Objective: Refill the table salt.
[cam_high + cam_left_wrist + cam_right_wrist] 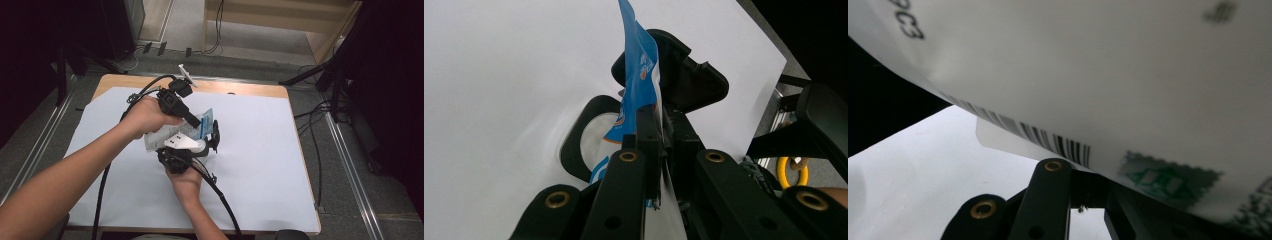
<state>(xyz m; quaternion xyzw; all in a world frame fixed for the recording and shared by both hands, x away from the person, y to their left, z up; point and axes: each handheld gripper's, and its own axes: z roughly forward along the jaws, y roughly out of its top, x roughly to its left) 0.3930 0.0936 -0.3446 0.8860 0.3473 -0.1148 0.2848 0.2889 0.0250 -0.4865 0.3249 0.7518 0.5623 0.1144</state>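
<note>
We hold a white and blue plastic pouch (165, 134) just above the middle of the surface (260, 165), which is covered in white paper, one claw at each end. Our left claw (196, 121) is clamped on the pouch's blue upper edge (640, 80), the black jaws pressed together on the film. Our right claw (212, 141) pinches the white lower edge near the barcode (1058, 145), jaws together.
</note>
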